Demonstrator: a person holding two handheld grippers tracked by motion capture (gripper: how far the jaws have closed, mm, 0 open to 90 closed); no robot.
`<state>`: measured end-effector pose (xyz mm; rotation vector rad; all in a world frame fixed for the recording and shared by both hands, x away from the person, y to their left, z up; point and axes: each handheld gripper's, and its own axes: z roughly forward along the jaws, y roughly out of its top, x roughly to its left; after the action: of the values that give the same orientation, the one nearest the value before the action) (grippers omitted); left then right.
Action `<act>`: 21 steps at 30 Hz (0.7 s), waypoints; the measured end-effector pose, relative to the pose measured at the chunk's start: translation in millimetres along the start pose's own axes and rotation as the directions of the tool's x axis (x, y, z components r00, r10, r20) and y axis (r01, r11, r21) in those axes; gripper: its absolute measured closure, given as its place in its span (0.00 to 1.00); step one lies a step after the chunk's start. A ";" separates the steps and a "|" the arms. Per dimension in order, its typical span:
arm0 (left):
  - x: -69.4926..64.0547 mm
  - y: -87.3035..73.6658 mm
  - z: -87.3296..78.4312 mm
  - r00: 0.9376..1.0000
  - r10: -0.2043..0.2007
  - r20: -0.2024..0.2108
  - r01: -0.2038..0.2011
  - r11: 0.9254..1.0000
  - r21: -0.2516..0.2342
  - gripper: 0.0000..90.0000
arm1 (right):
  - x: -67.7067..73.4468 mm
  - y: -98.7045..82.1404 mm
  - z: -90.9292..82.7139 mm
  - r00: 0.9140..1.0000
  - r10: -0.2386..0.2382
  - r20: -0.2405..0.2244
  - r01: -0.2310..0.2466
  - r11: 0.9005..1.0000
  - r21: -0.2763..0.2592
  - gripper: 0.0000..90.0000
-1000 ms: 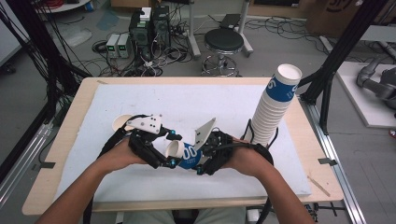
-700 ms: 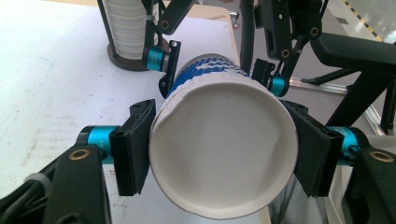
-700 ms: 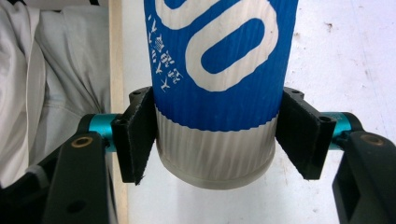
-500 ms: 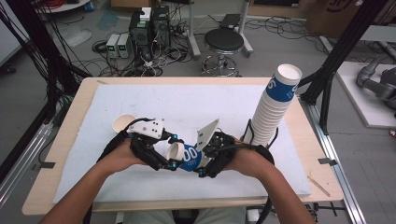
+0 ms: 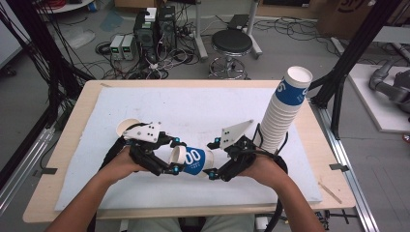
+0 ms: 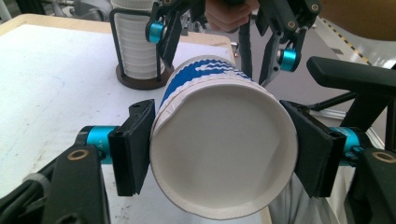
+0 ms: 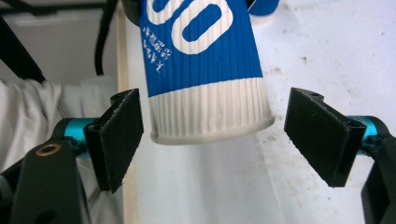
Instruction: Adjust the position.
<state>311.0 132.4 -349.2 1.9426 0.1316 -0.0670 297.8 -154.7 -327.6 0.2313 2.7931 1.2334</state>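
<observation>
A blue and white paper cup point(image 5: 193, 162) lies level in the air between my two grippers, above the white mat. My left gripper point(image 5: 176, 155) is shut on the cup's mouth end; its jaws have just been closing. In the left gripper view the pads point(image 6: 135, 147) press both sides of the cup's rim point(image 6: 224, 154), which is slightly squashed. My right gripper point(image 5: 212, 159) stands open around the cup's base; its jaws have just been opening. In the right gripper view both pads point(image 7: 119, 135) stand clear of the white base point(image 7: 210, 112).
A tall leaning stack of cups point(image 5: 285, 111) stands in a wire holder at the mat's right side, just behind my right hand. A single white cup point(image 5: 126, 126) sits on the mat beyond my left gripper. The wooden table's front edge point(image 5: 193, 212) is close below the hands.
My right gripper has let go of the cup's base and drawn a little to the right. My left gripper has closed on the cup's rim. The cup has stayed in place.
</observation>
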 end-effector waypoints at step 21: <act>-4.2 -19.7 -10.2 0.999 -0.010 -0.043 0.001 0.977 -0.213 0.34 | 8.5 -45.8 -18.1 0.990 0.138 0.042 -0.116 0.936 -0.333 0.22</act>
<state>304.2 148.8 -363.2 1.7303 0.1667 -0.0126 282.2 -196.9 -349.3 0.4231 2.4974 1.6641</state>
